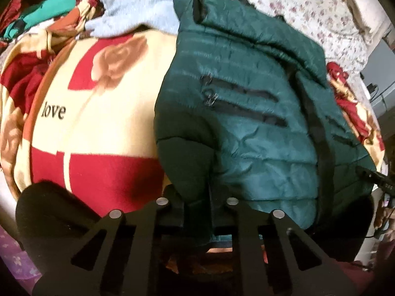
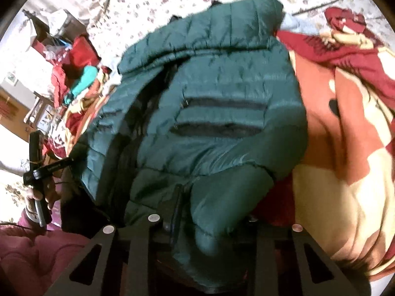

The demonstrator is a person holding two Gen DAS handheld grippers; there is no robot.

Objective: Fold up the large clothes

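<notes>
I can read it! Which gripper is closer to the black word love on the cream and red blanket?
Left. The left gripper holds the dark green quilted jacket on the side by the word love; the right gripper holds its other side.

both wrist cameras looked steeply down along their jaws, very close to the green quilted jacket (image 1: pixel 259 113) – the left from its sleeve side, the right opposite – sharing the jacket (image 2: pixel 209 103), patterned blanket (image 1: pixel 103 113) and floral sheet (image 2: pixel 153 7).

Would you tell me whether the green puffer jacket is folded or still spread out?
Partly folded: the green puffer jacket lies front up, hood doubled over at the top, a sleeve drawn across its lower front.
</notes>
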